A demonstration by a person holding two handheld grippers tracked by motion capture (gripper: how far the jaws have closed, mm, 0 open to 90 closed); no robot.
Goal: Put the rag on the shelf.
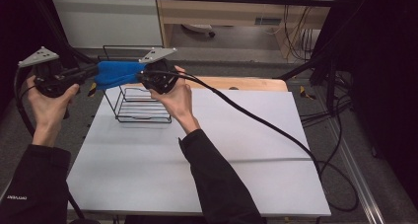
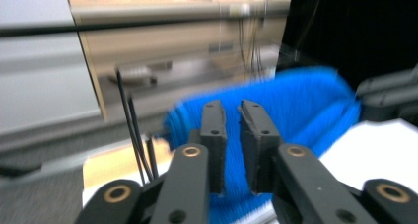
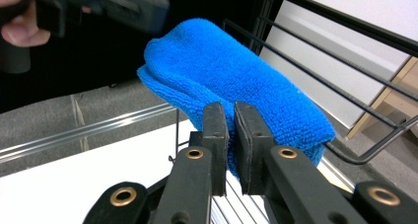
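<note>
Blue cloth (image 1: 116, 73) hangs stretched between our two grippers above the wire rack (image 1: 140, 103) on the worktop (image 1: 207, 160). Our left gripper (image 1: 93, 73) pinches one end, our right gripper (image 1: 140, 76) is clamped on the other.

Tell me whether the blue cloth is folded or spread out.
Folded. The blue cloth is doubled over with a rounded fold at one end, bunched between the left gripper and right gripper above the wire rack.
</note>
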